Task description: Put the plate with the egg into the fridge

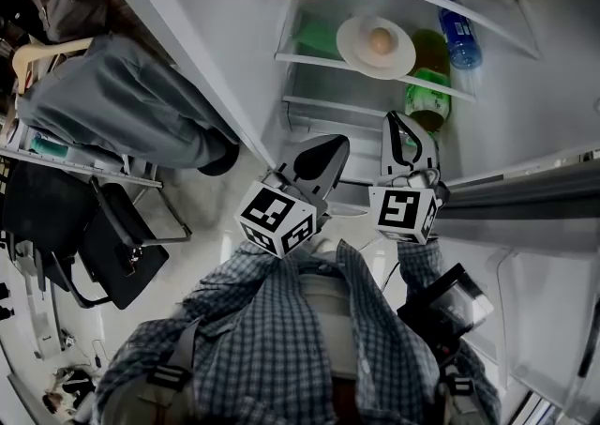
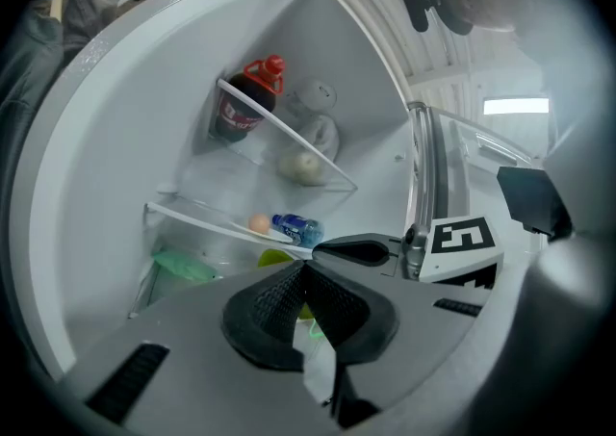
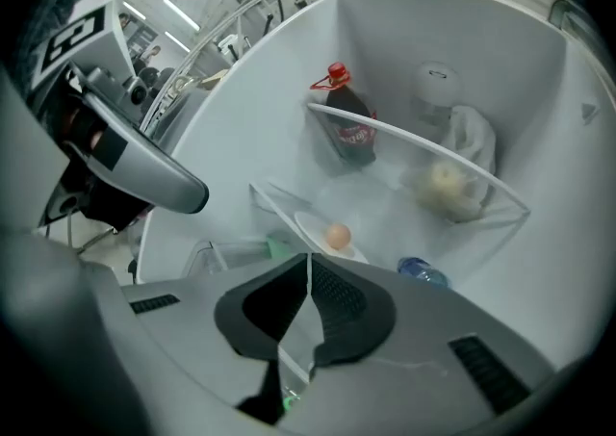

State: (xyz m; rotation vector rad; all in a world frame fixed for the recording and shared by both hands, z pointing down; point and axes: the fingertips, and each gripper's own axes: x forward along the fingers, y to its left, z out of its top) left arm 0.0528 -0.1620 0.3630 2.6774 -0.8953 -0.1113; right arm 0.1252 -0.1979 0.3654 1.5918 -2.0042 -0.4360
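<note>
A white plate [image 1: 375, 48] with a brown egg [image 1: 380, 39] rests on a glass shelf [image 1: 309, 60] inside the open fridge. The same egg [image 3: 337, 236] and plate [image 3: 313, 229] show in the right gripper view, and the egg [image 2: 259, 223] in the left gripper view. My left gripper [image 1: 323, 156] is shut and empty, in front of the fridge and below the shelf. Beside it my right gripper [image 1: 401, 137] is shut too, with nothing between its jaws [image 3: 309, 266]. Both point into the fridge, apart from the plate.
A blue water bottle [image 1: 459, 34] and a green bottle [image 1: 429, 99] lie right of the plate. A dark bottle with a red cap [image 3: 348, 126] and a bagged pale fruit [image 3: 445, 184] sit on the shelf above. The fridge door [image 1: 534, 198] stands open at right. A seated person [image 1: 122, 109] is at left.
</note>
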